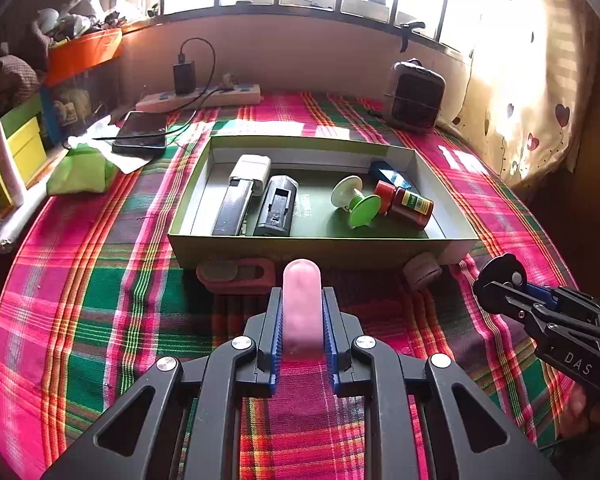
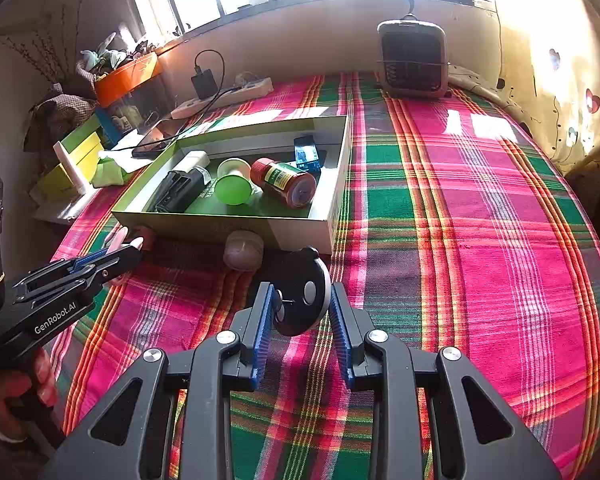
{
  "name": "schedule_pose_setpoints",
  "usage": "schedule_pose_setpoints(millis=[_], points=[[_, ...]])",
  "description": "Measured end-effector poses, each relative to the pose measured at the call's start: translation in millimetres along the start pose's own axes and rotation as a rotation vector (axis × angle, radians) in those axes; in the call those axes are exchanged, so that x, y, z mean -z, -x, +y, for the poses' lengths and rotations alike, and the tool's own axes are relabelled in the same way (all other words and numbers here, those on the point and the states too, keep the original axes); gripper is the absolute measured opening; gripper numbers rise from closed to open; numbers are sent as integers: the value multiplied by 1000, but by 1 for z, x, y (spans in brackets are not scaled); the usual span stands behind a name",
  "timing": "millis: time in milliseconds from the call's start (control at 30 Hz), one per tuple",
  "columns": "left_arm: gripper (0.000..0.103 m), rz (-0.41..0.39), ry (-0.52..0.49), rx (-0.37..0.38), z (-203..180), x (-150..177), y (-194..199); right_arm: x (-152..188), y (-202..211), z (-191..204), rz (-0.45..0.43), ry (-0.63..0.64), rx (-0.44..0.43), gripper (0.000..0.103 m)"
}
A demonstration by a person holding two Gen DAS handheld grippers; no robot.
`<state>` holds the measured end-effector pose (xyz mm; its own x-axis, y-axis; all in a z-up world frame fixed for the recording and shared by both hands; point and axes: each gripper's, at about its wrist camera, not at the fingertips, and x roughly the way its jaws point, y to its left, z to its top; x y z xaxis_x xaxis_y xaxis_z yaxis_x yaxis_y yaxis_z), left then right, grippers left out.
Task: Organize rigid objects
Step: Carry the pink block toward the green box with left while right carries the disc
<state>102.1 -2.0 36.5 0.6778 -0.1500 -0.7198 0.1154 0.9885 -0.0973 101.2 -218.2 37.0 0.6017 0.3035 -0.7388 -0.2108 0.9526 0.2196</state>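
Our left gripper (image 1: 301, 320) clenches a pale pink, round-tipped translucent capsule (image 1: 302, 308), held above the pink-and-green plaid cloth (image 1: 100, 320) just in front of the shallow green cardboard box (image 1: 300, 244). Our right gripper (image 2: 302, 312) grasps a flat black round disc (image 2: 306, 292) near the box's front corner. In the box lie a red jar (image 1: 406, 204) and a green spool (image 1: 356, 200).

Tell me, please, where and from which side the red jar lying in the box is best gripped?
Grip the red jar across its labelled body, coming straight down from above. It lies on its side, lid towards the green spool, so the rounded flanks are exposed, while the box wall probably blocks a level approach.
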Motion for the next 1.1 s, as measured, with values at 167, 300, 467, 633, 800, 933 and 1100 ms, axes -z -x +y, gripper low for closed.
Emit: schedule_pose_setpoints(millis=[167, 300, 467, 633, 800, 933, 1100], points=[[17, -20, 10, 31, 1, -4, 10, -4, 6, 6, -17, 11, -2, 29], [17, -35, 2, 35, 2, -9, 16, -8, 9, 10, -32, 19, -6, 29], [17, -53, -11, 37, 2, -15, 21, -17, 11, 15, -44, 28, -12, 29], [17, -65, -27, 43, 3, -22, 22, -26, 9, 20, -55, 42, -18, 29], [17, -72, -29, 48, 4, -28, 21, -35, 7, 23, -62, 47, -27, 29], [17, -76, -35, 56, 4, -32, 20, -43, 4, 24, -66, 52, -34, 29], [17, -68, -21, 87, 5, -39, 15, -55, -1, 26, -66, 58, -44, 29]])
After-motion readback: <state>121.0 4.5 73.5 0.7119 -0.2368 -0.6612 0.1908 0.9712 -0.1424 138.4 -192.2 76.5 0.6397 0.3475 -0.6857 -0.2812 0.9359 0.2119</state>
